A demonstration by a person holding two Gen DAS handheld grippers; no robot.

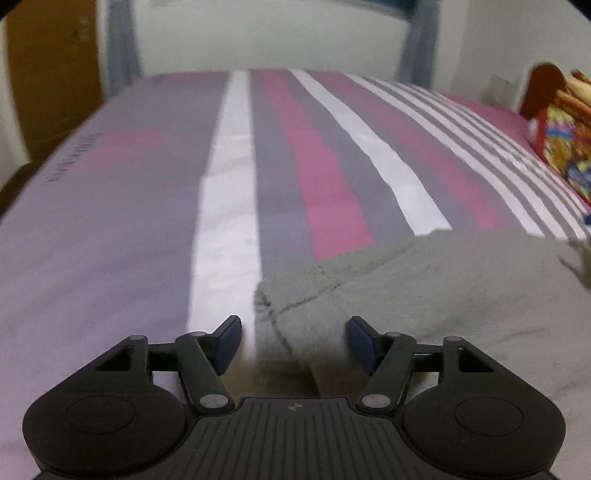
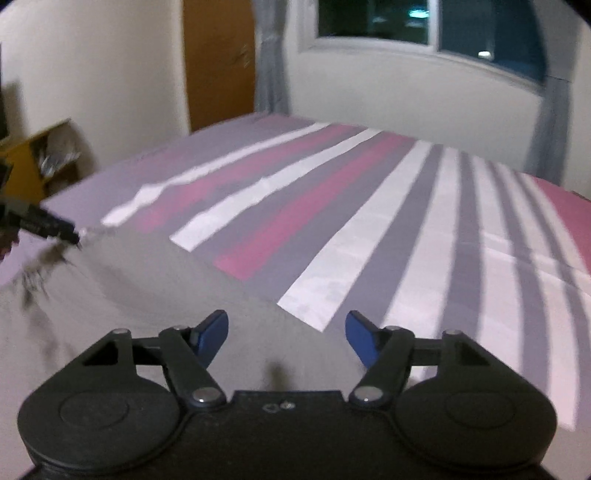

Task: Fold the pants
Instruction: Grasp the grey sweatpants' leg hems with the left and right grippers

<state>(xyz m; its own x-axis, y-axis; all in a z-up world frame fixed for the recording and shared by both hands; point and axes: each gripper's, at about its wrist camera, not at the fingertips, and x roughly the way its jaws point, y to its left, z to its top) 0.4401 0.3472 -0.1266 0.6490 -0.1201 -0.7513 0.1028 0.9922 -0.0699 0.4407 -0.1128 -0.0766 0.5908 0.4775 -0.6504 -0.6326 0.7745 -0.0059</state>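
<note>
Grey fleece pants lie flat on a bed with a striped pink, grey and white sheet. In the left wrist view a rounded end of the pants reaches between the fingers of my left gripper, which is open; the pads are apart from the cloth. In the right wrist view the pants spread to the left and below my right gripper, which is open just above the cloth. The other gripper shows at the far left edge over the pants.
The sheet runs far ahead to a white wall with a window. A wooden door and a low shelf stand left. Colourful pillows lie at the bed's right.
</note>
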